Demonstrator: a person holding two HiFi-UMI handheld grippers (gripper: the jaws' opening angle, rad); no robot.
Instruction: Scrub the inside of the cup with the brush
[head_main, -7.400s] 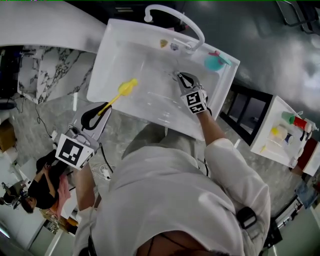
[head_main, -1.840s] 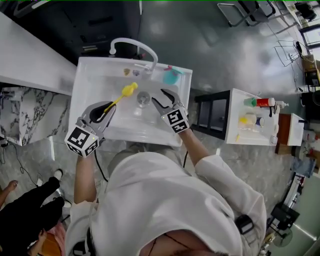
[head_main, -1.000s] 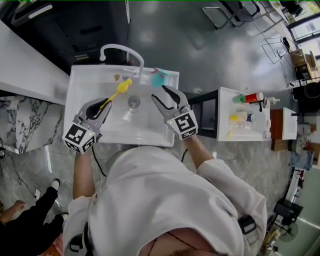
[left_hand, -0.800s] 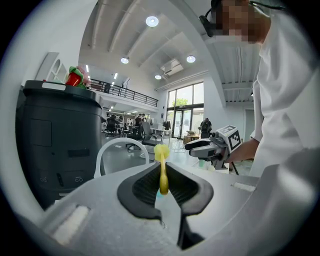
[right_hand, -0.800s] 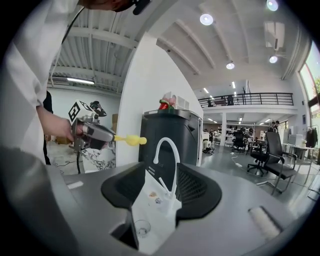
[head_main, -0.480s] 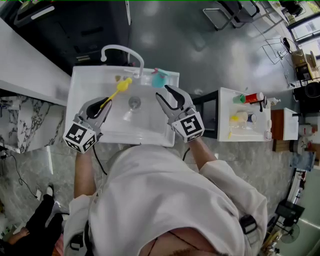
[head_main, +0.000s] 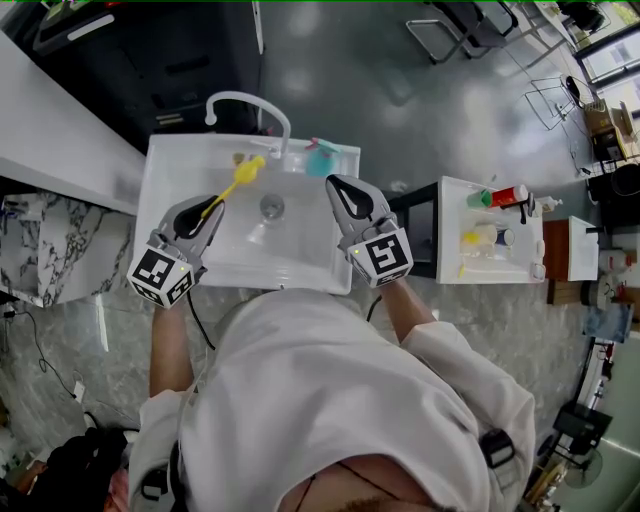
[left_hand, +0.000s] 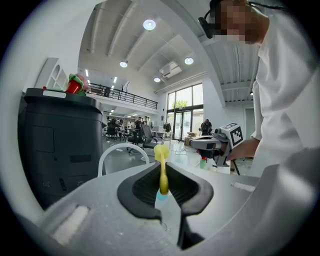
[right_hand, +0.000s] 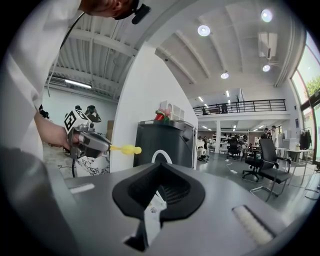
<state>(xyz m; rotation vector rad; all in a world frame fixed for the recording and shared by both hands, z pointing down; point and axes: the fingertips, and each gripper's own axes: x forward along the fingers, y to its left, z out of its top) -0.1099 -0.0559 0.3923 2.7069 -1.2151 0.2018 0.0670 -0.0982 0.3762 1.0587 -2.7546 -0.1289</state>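
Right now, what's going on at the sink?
A person stands at a white sink with a gripper in each hand. The left gripper is shut on the handle of a yellow brush, held over the sink. The right gripper has just closed its jaws on nothing and hangs over the sink's right side. What looks like a clear cup lies near the drain, untouched, so no scrubbing is under way.

A glossy grey floor (head_main: 400, 90) spreads beyond the white sink (head_main: 190, 143), with marble-veined tiles (head_main: 60, 250) nearer. A dark cabinet (left_hand: 60, 145) stands behind. Round ceiling lights (left_hand: 150, 24), a railed mezzanine (right_hand: 245, 106) and tall windows (left_hand: 186, 107) fill the hall.
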